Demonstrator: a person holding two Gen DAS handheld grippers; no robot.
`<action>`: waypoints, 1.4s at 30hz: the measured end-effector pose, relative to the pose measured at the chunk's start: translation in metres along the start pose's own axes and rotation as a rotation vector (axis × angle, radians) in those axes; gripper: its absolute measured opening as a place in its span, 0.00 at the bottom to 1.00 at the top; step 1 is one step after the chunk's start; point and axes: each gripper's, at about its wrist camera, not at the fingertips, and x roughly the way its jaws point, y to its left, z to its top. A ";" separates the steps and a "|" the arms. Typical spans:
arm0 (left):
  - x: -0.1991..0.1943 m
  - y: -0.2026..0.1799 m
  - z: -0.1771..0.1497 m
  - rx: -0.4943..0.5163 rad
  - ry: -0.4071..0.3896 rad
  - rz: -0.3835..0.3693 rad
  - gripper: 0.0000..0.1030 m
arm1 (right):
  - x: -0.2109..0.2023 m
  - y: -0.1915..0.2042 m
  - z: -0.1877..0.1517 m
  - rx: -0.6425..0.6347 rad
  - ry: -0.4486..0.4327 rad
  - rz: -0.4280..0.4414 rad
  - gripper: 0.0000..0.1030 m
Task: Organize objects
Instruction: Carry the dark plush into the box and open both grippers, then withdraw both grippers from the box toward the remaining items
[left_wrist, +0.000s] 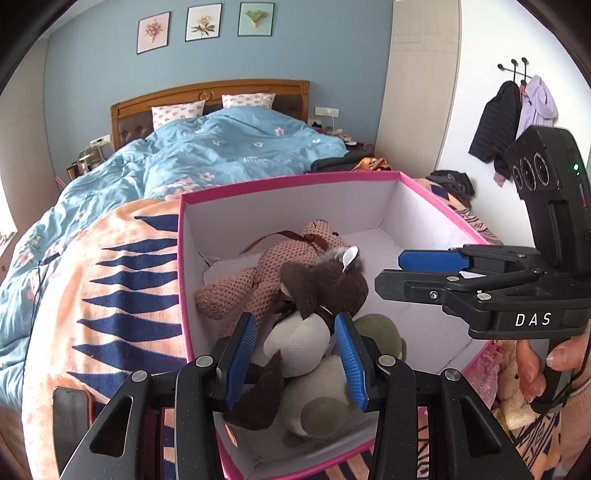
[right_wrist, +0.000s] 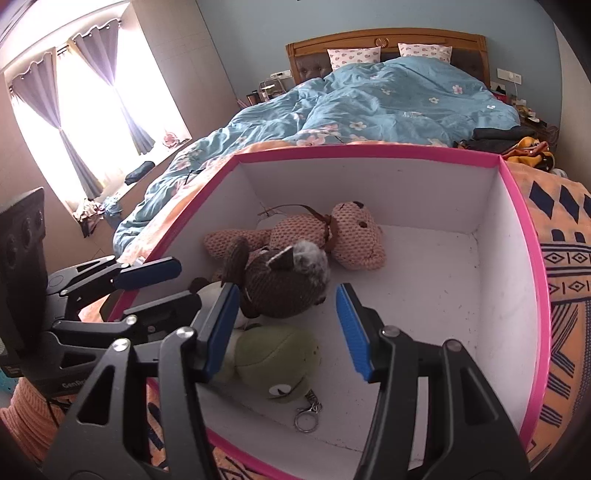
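Your left gripper (left_wrist: 295, 354) is hanging jaws wide over the near end of the pink box (left_wrist: 288, 182), gripping nothing; the white-and-green plush (left_wrist: 317, 391) is lying directly under its blue pads. Your right gripper (right_wrist: 286, 328) is also standing wide and empty above the box floor, with the green plush head (right_wrist: 275, 356) and its key ring (right_wrist: 306, 415) just beside its left finger. The brown plush (right_wrist: 284, 284) is resting on the pink knitted bear (right_wrist: 332, 236) at the left wall. The box is sitting on the orange blanket (left_wrist: 110, 295), blue duvet (left_wrist: 229, 147) beyond.
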 end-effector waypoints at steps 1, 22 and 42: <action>-0.003 0.000 -0.001 -0.002 -0.011 -0.003 0.47 | -0.002 -0.001 0.000 0.002 -0.004 0.002 0.55; -0.089 -0.046 -0.048 0.050 -0.231 -0.192 0.78 | -0.108 0.022 -0.060 -0.046 -0.169 0.103 0.64; -0.042 -0.099 -0.088 0.076 -0.042 -0.302 0.78 | -0.130 -0.030 -0.148 0.115 -0.107 0.003 0.64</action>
